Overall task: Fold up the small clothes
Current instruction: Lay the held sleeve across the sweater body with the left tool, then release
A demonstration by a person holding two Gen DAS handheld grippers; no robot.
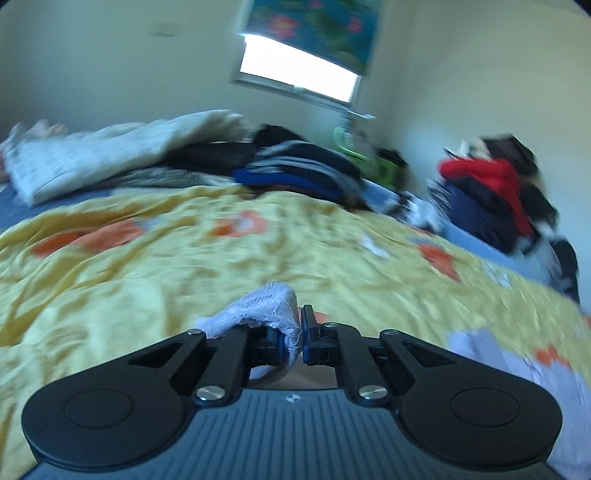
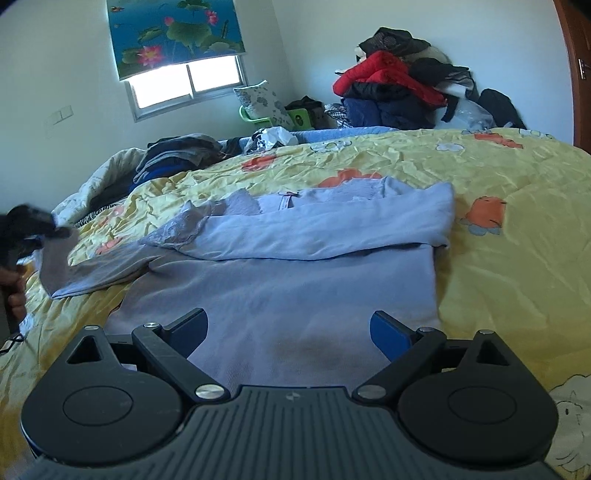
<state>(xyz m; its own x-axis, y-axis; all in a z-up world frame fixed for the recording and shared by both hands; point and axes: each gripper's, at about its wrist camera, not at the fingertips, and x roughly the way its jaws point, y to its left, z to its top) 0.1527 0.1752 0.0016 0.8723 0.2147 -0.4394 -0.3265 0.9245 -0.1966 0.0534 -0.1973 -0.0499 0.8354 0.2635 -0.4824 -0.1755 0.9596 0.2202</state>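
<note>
A pale lilac long-sleeved top (image 2: 295,280) lies flat on the yellow flowered bedspread (image 2: 498,177), one sleeve folded across its upper part and the other stretched out to the left. My right gripper (image 2: 290,330) is open and empty, low over the top's lower part. My left gripper (image 1: 300,338) is shut on the lacy sleeve end (image 1: 258,306) and holds it above the bedspread (image 1: 147,266); it shows at the far left of the right wrist view (image 2: 55,230). The left wrist view is blurred.
Folded dark clothes (image 2: 177,155) and a white quilt (image 1: 110,155) lie at the bed's far side. A heap of red and dark jackets (image 2: 399,88) stands against the wall. A window with a lotus blind (image 2: 173,29) is behind.
</note>
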